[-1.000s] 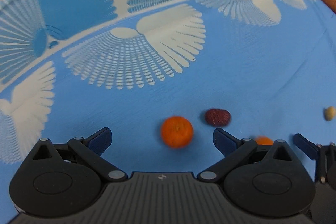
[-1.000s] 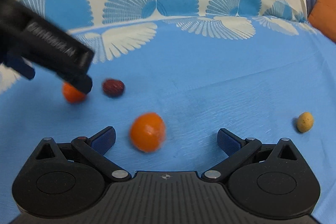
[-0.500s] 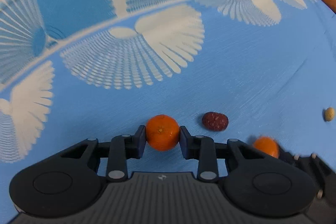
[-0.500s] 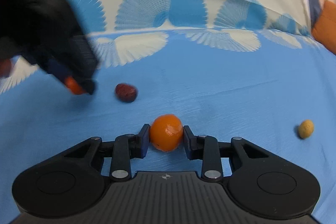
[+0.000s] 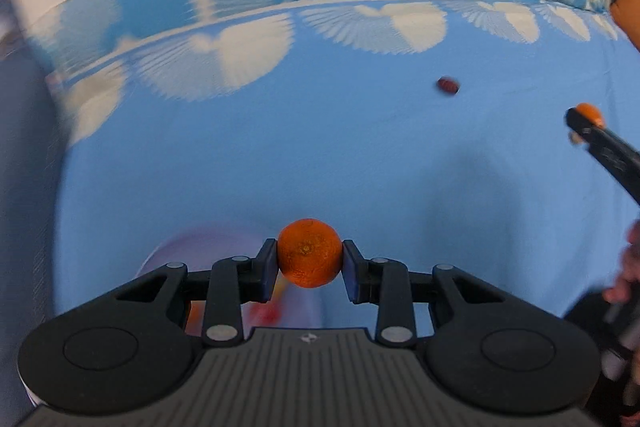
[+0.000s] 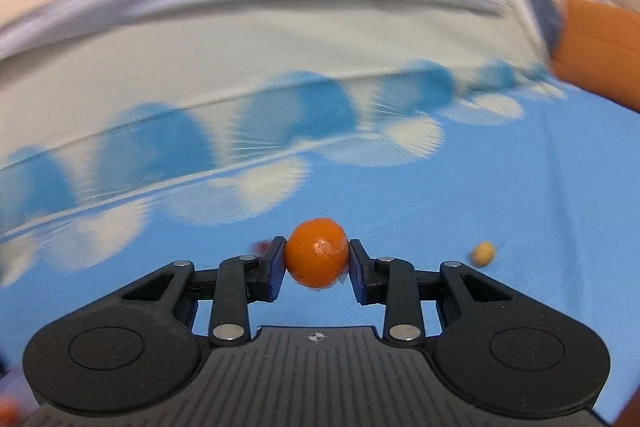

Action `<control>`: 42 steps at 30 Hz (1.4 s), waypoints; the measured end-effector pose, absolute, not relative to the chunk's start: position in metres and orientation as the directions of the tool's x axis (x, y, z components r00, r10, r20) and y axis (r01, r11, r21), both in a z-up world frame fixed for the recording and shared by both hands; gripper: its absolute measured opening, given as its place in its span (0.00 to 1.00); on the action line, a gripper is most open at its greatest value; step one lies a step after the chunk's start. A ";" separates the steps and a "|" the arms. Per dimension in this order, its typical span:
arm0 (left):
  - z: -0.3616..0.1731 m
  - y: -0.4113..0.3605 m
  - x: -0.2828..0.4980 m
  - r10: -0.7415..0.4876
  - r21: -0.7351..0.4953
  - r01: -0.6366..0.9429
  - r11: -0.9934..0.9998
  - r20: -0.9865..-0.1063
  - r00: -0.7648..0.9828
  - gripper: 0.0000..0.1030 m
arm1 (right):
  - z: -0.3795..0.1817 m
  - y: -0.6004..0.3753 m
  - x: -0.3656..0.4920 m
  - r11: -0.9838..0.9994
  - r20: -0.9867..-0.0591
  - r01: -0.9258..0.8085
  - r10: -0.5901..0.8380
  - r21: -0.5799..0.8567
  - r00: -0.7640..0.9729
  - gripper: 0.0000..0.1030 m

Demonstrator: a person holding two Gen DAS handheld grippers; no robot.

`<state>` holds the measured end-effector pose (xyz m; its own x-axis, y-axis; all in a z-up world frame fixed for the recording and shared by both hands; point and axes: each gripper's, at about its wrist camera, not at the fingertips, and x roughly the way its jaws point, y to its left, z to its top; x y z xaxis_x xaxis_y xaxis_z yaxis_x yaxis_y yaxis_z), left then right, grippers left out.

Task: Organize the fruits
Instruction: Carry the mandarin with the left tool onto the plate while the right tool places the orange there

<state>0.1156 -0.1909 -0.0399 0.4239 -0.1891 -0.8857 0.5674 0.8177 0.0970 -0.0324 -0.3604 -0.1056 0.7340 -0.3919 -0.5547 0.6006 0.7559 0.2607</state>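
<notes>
My left gripper (image 5: 310, 263) is shut on an orange mandarin (image 5: 310, 251) and holds it above a blurred pale plate (image 5: 192, 243) with red and orange fruit in it. My right gripper (image 6: 317, 263) is shut on a second mandarin (image 6: 317, 251), lifted off the blue cloth. In the left wrist view the right gripper (image 5: 588, 121) shows at the far right with its mandarin (image 5: 588, 111). A dark red date (image 5: 448, 85) lies on the cloth. A small yellowish fruit (image 6: 483, 253) lies to the right of my right gripper.
The blue tablecloth (image 5: 360, 155) with white fan patterns covers the table. An orange cushion (image 6: 600, 47) sits at the far right edge. A hand (image 5: 626, 275) shows at the right border of the left wrist view.
Both grippers closed on their mandarins and lifted them. The left gripper swung back and left over the plate; the date now looks far away. The right gripper tilted upward.
</notes>
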 end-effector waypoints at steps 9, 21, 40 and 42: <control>-0.008 -0.059 0.029 -0.143 0.066 0.421 0.905 -0.884 0.445 0.36 | -0.033 -0.219 -0.104 0.930 -0.568 0.169 0.050 0.326 0.821 0.33; 0.006 0.021 -0.056 -0.141 0.082 0.345 0.935 -0.806 0.574 0.36 | 0.005 -0.129 -0.145 0.985 -0.588 -0.049 0.139 0.166 0.797 0.34; 0.006 0.035 -0.066 -0.208 0.006 0.349 0.937 -0.795 0.570 0.36 | 0.017 -0.109 -0.163 0.994 -0.593 -0.059 0.103 0.093 0.798 0.34; 0.004 0.035 -0.064 -0.208 0.005 0.350 0.937 -0.796 0.568 0.36 | 0.016 -0.109 -0.161 0.994 -0.598 -0.060 0.104 0.093 0.795 0.34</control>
